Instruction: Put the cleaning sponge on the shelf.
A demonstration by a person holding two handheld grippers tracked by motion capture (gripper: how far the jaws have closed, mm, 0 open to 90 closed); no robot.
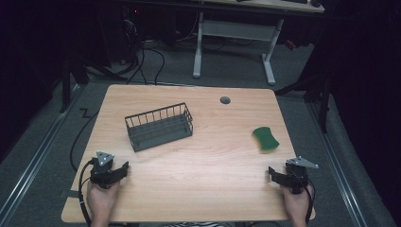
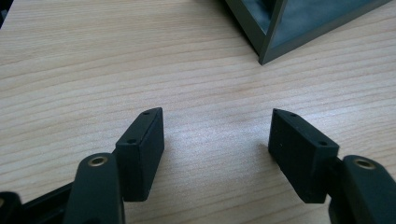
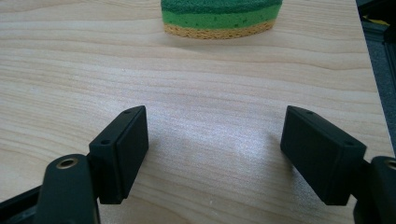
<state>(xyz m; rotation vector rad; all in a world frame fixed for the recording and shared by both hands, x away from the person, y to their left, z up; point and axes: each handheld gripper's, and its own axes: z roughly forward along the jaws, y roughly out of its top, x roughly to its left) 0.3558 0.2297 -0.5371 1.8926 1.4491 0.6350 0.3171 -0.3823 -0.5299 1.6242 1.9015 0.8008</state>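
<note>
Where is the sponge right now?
In the high view the sponge lies flat on the table's right side, ahead of the open right gripper and well right of the basket.

The pale wood-grain table [image 1: 208,165] has a smooth, faintly sheeny laminate top. The dark grey wire basket [image 1: 159,126] looks like matt coated metal. The green sponge [image 3: 221,17] is porous foam with a coarse yellow underside. The gripper pads [image 2: 140,154] are matt black plastic.
</note>
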